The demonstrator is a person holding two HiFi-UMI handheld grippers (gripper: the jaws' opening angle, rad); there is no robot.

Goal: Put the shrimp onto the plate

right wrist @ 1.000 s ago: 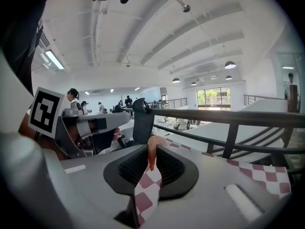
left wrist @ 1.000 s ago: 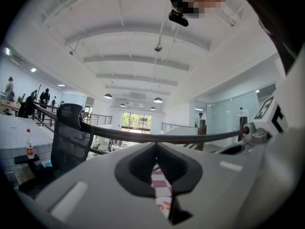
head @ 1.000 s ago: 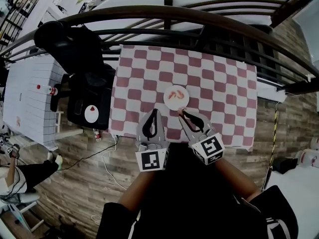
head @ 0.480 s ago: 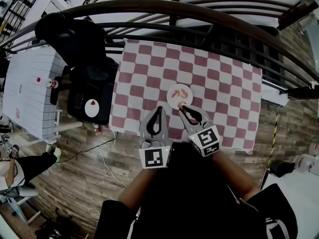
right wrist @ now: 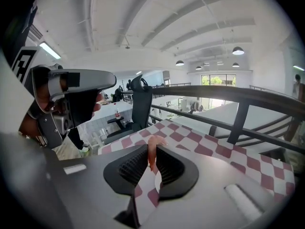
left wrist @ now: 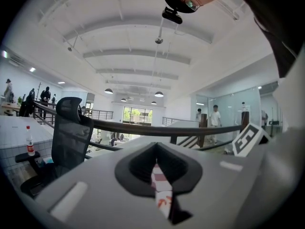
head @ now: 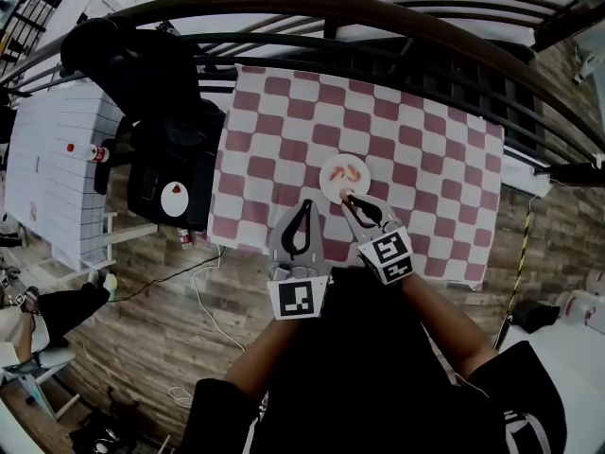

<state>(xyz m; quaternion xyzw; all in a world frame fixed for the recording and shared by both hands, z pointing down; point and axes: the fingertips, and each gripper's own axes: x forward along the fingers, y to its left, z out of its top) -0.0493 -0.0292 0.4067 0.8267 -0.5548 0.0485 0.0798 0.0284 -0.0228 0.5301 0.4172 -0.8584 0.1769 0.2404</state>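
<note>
The right gripper (head: 350,200) has its fingers (right wrist: 174,168) pinched on a pink shrimp (right wrist: 152,148), gripping it across the body so that one curled end sticks up past the tips. It is held just over the near rim of the white plate (head: 328,182), where two other shrimp (head: 350,171) already lie, on the red-and-white checked cloth (head: 425,159) of the worktop. The left gripper (head: 307,206) hangs close beside it, short of the plate, its fingers pressed together on nothing. The shrimp looks light, soft and likely slick, so a firm squeeze could bruise it or make it squirt out. Mid-body, as it is held now, seems the best place, and it probably needs only a gentle opening low over the plate so it does not bounce off.
</note>
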